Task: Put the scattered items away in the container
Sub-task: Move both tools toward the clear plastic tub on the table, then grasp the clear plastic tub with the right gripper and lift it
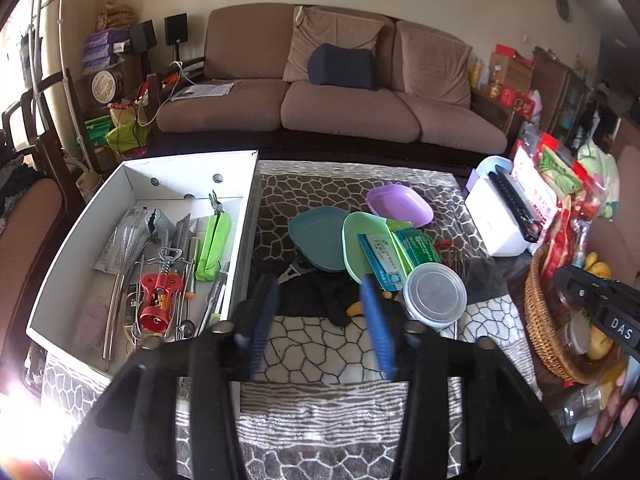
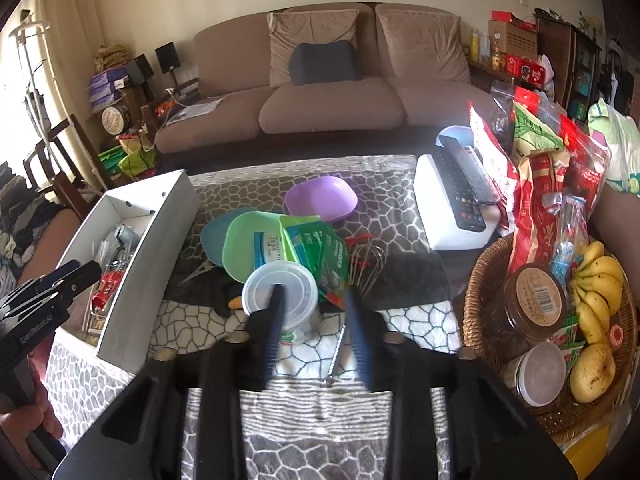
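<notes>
A white box point(image 1: 246, 216) point(image 2: 160, 232) stands at the table's left and holds a red corkscrew point(image 1: 158, 300), a green tool point(image 1: 214, 246) and several metal utensils. A scattered pile lies mid-table: a teal plate point(image 1: 316, 236), a light green plate point(image 2: 240, 240), a purple bowl point(image 1: 400, 204) point(image 2: 320, 196), green packets point(image 2: 324, 252), a clear lidded tub point(image 1: 435, 294) point(image 2: 280, 292), a wire whisk point(image 2: 370, 264), scissors point(image 2: 200, 270) and a black cloth point(image 1: 320, 292). My left gripper point(image 1: 320, 296) is open and empty above the cloth. My right gripper point(image 2: 314, 296) is open and empty beside the tub.
A wicker basket point(image 2: 476, 300) with bananas point(image 2: 596, 284), jars and snack bags stands at the right. A white box point(image 2: 448, 216) with remote controls point(image 2: 460, 184) sits behind it. A brown sofa point(image 1: 340, 92) lies beyond the table. A thin metal rod point(image 2: 338, 354) lies near my right gripper.
</notes>
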Tool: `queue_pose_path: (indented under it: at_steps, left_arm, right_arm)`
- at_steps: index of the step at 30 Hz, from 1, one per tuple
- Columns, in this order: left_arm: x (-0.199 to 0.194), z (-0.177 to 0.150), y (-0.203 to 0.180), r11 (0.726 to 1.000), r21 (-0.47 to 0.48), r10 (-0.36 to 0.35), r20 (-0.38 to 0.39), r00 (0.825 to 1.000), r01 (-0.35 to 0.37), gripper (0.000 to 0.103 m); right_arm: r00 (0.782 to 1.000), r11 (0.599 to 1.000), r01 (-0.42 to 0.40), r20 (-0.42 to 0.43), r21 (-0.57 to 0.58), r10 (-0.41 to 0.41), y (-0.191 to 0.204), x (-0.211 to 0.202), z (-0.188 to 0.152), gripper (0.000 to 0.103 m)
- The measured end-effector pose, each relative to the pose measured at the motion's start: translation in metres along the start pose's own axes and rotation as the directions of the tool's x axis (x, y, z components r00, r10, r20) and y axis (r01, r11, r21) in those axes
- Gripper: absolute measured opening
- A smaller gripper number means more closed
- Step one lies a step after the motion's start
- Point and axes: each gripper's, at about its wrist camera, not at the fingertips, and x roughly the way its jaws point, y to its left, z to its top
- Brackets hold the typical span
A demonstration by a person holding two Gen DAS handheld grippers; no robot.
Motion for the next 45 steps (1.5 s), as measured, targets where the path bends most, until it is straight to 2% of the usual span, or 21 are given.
queue_pose_path:
  at_steps: [1, 2, 10, 11, 13, 14, 15, 16, 18, 19, 20, 21, 22, 23, 24, 25, 26, 28, 34, 41, 45]
  left_arm:
    - [0.001, 0.0, 0.0, 1.0, -0.005, -0.001, 0.006, 1.0, 0.001, 0.092]
    - [0.002, -0.001, 0.0, 1.0, -0.008, -0.006, 0.01, 1.0, 0.007, 0.094]
    - [0.04, -0.012, -0.015, 0.998, 0.05, -0.029, -0.042, 0.999, 0.031, 0.094]
    - [0.045, -0.014, -0.018, 0.997, 0.06, -0.037, -0.045, 0.998, 0.039, 0.09]
    - [0.056, -0.019, -0.026, 0.995, 0.085, -0.044, -0.059, 0.997, 0.049, 0.061]
    - [0.063, -0.022, -0.031, 0.994, 0.095, -0.044, -0.075, 0.996, 0.051, 0.034]
    - [0.07, -0.024, -0.034, 0.993, 0.1, -0.049, -0.092, 0.995, 0.058, 0.022]
    - [0.076, -0.027, -0.036, 0.992, 0.101, -0.059, -0.103, 0.993, 0.069, 0.021]
    - [0.083, -0.032, -0.039, 0.991, 0.1, -0.078, -0.1, 0.992, 0.088, 0.021]
    - [0.086, -0.035, -0.04, 0.99, 0.098, -0.088, -0.101, 0.991, 0.098, 0.021]
    - [0.09, -0.037, -0.041, 0.99, 0.095, -0.096, -0.108, 0.99, 0.107, 0.022]
    - [0.094, -0.039, -0.042, 0.989, 0.092, -0.105, -0.118, 0.988, 0.116, 0.039]
    - [0.097, -0.041, -0.042, 0.988, 0.09, -0.115, -0.122, 0.986, 0.127, 0.054]
    - [0.098, -0.042, -0.041, 0.987, 0.092, -0.118, -0.113, 0.987, 0.128, 0.088]
    - [0.097, -0.043, -0.041, 0.987, 0.101, -0.112, -0.092, 0.989, 0.121, 0.1]
    - [0.095, -0.044, -0.04, 0.987, 0.11, -0.112, -0.069, 0.991, 0.119, 0.1]
    - [0.095, -0.044, -0.038, 0.986, 0.117, -0.113, -0.053, 0.992, 0.119, 0.1]
    - [0.097, -0.044, -0.036, 0.986, 0.117, -0.115, -0.04, 0.993, 0.119, 0.1]
    - [0.104, -0.048, -0.019, 0.987, 0.036, -0.154, -0.023, 0.988, 0.154, 0.1]
    - [0.119, -0.048, -0.013, 0.994, 0.025, -0.103, -0.059, 0.993, 0.104, 0.1]
    - [0.124, -0.047, -0.012, 0.994, 0.013, -0.104, -0.072, 0.992, 0.106, 0.1]
  right_arm:
    - [1.0, 1.0, 0.003, 0.011, 0.007, -0.003, -0.003, 0.0, 0.0, 0.089]
    - [1.0, 1.0, -0.001, 0.025, 0.011, 0.001, -0.006, -0.001, 0.0, 0.091]
    - [1.0, 1.0, -0.006, -0.004, 0.003, 0.006, -0.021, 0.023, 0.0, 0.092]
    - [1.0, 1.0, -0.012, -0.009, 0.006, 0.012, -0.023, 0.027, -0.001, 0.092]
    - [0.999, 0.999, -0.05, -0.016, 0.016, 0.05, -0.028, 0.036, -0.006, 0.089]
    - [0.998, 0.998, -0.063, -0.021, 0.017, 0.063, -0.029, 0.041, -0.008, 0.087]
    - [0.997, 0.998, -0.068, -0.025, 0.013, 0.068, -0.03, 0.045, -0.01, 0.072]
    - [0.997, 0.998, -0.07, -0.032, 0.007, 0.07, -0.03, 0.05, -0.012, 0.044]
    - [0.995, 0.997, -0.08, -0.057, -0.003, 0.079, -0.029, 0.063, -0.017, 0.011]
    - [0.993, 0.996, -0.092, -0.07, -0.008, 0.092, -0.027, 0.07, -0.02, 0.014]
    - [0.991, 0.994, -0.11, -0.081, -0.012, 0.108, -0.025, 0.076, -0.023, 0.014]
    - [0.988, 0.992, -0.128, -0.09, -0.016, 0.126, -0.023, 0.082, -0.026, 0.014]
    - [0.985, 0.99, -0.143, -0.099, -0.019, 0.141, -0.02, 0.089, -0.029, 0.024]
    - [0.985, 0.989, -0.144, -0.098, -0.022, 0.141, -0.017, 0.093, -0.033, 0.035]
    - [0.986, 0.99, -0.141, -0.088, -0.023, 0.139, -0.015, 0.096, -0.036, 0.063]
    - [0.986, 0.988, -0.156, -0.07, -0.018, 0.154, -0.013, 0.099, -0.04, 0.082]
    - [0.982, 0.983, -0.183, -0.052, -0.009, 0.182, -0.012, 0.101, -0.043, 0.085]
    - [0.976, 0.977, -0.213, -0.036, 0.003, 0.213, -0.01, 0.109, -0.05, 0.086]
    - [0.974, 0.975, -0.22, -0.066, -0.031, 0.218, 0.005, 0.144, -0.069, 0.086]
    - [0.987, 0.979, -0.157, -0.052, -0.128, 0.151, 0.034, 0.17, -0.059, 0.089]
    - [0.992, 0.985, -0.127, -0.037, -0.112, 0.124, 0.037, 0.18, -0.052, 0.09]
